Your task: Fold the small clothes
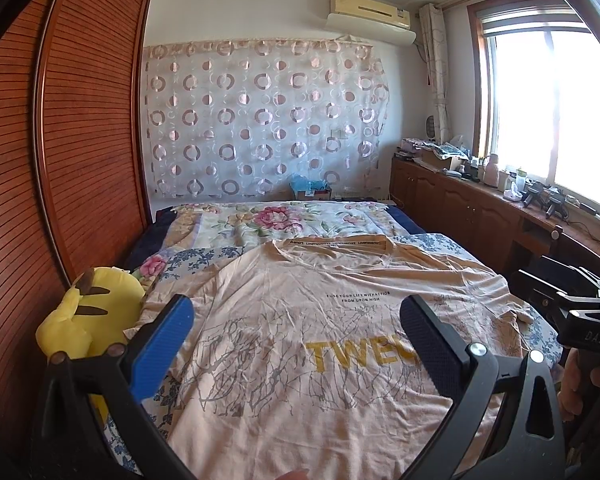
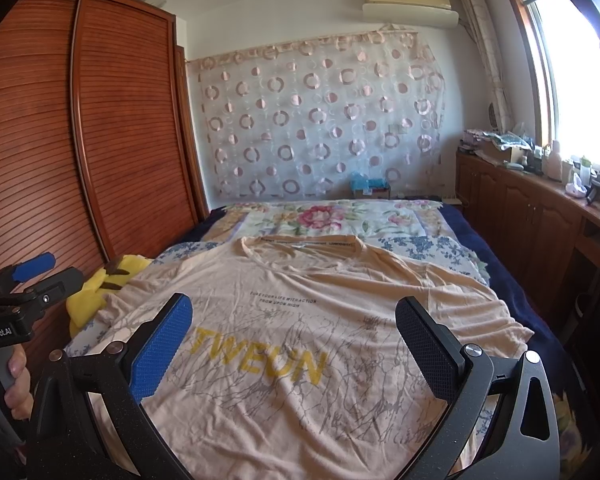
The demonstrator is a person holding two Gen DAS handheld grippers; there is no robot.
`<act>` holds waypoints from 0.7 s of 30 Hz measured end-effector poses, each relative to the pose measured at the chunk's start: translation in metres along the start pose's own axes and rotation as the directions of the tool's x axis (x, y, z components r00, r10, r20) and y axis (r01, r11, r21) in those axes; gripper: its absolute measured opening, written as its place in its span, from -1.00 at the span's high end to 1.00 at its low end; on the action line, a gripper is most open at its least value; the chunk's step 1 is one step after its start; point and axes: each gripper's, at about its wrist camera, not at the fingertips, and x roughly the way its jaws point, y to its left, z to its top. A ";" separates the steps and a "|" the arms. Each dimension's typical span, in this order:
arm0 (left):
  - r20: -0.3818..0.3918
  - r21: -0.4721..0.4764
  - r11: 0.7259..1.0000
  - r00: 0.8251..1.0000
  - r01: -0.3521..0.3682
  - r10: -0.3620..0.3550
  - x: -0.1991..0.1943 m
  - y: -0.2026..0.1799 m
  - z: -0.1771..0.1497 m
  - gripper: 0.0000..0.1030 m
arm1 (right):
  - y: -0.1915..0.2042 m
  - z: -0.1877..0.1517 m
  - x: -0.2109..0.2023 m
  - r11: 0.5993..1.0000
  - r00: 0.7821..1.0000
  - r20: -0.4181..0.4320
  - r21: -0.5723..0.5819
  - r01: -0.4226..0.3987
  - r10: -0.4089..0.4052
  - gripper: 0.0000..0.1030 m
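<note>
A beige T-shirt (image 1: pixel 300 320) printed with yellow lettering is lying spread flat, front up, on the floral bedspread (image 1: pixel 260 220), its collar pointing toward the far curtained wall. The left gripper (image 1: pixel 296 344) is hovering above the shirt's lower half with its jaws standing wide apart, gripping nothing. The right gripper (image 2: pixel 294 344) is likewise hanging over the shirt, jaws spread fully and empty. A yellow plush toy (image 1: pixel 88 316) is resting just beside the shirt's left sleeve, against the wooden wardrobe (image 1: pixel 60 140). A hand (image 2: pixel 18 384) is gripping the left gripper's handle.
</note>
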 end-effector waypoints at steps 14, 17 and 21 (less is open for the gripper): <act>0.008 0.009 1.000 1.000 -0.002 0.002 -0.003 -0.002 0.004 -1.00 | -0.001 0.000 0.000 1.000 1.000 0.001 0.000 -0.001 0.001 -1.00; 0.009 0.012 1.000 1.000 -0.003 0.003 -0.003 -0.002 0.004 -1.00 | -0.001 0.000 0.000 1.000 1.000 0.000 -0.001 -0.001 0.001 -1.00; 0.009 0.011 1.000 1.000 -0.002 0.002 -0.003 -0.003 0.005 -1.00 | -0.001 0.000 0.000 1.000 1.000 0.001 -0.001 -0.001 0.001 -1.00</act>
